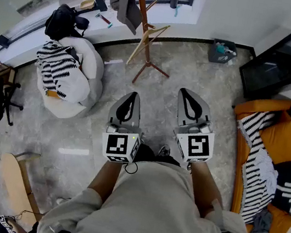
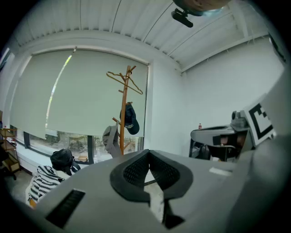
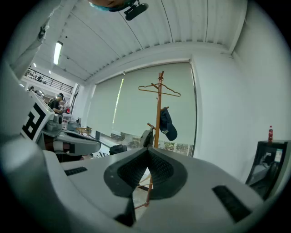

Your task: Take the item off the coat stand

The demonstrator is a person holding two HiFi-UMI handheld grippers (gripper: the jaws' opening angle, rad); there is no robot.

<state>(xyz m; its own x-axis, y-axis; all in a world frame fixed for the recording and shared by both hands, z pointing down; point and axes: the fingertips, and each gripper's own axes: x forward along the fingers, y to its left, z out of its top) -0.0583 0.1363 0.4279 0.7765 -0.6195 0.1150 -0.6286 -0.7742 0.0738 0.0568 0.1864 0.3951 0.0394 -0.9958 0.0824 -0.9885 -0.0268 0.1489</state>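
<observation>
Progress: nothing taken yet | left gripper (image 1: 130,96), right gripper (image 1: 186,93): jaws pinched together, both empty | navy cap (image 3: 167,125) and grey cap (image 3: 146,136) hang on coat stand (image 3: 160,109), well ahead by the window | left: approach, grip, lift off

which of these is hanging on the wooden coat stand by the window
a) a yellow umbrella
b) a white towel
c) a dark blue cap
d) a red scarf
c: in the right gripper view a dark blue cap hangs from a hook on the coat stand, and no scarf, umbrella or towel shows on it.
</observation>
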